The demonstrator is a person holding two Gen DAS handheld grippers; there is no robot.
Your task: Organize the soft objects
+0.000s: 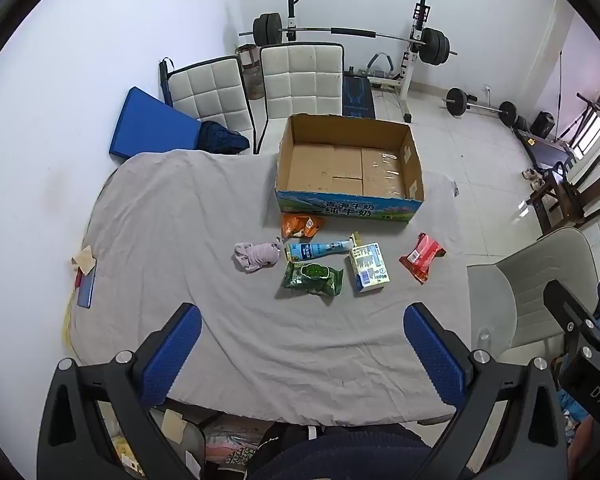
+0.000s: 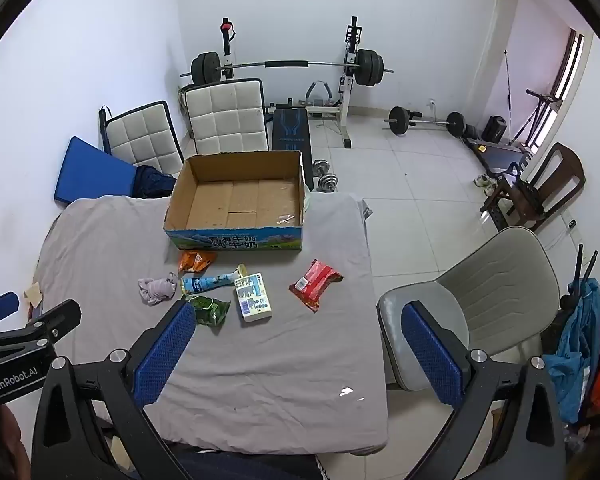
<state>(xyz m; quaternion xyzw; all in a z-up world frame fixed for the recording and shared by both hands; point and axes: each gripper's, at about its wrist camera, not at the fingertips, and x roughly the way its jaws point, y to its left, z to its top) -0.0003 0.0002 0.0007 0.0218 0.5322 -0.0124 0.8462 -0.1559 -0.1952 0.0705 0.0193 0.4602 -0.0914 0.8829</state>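
Six soft items are lying mid-surface [image 1: 180, 208] before the cardboard box [image 1: 348, 168] at the far edge: orange packet [image 1: 302, 226], pink cloth [image 1: 256, 256], tube [image 1: 320, 250], green pack [image 1: 312, 278], white pack [image 1: 368, 268], red packet [image 1: 422, 256]. Left gripper [image 1: 302, 344] and right gripper [image 2: 296, 344] are hovering near the near edge, fingers spread wide, holding nothing.

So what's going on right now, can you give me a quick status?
Left gripper and right gripper open, empty, above the table. Six soft items, red packet included, lie before the empty cardboard box. Nothing in the way.
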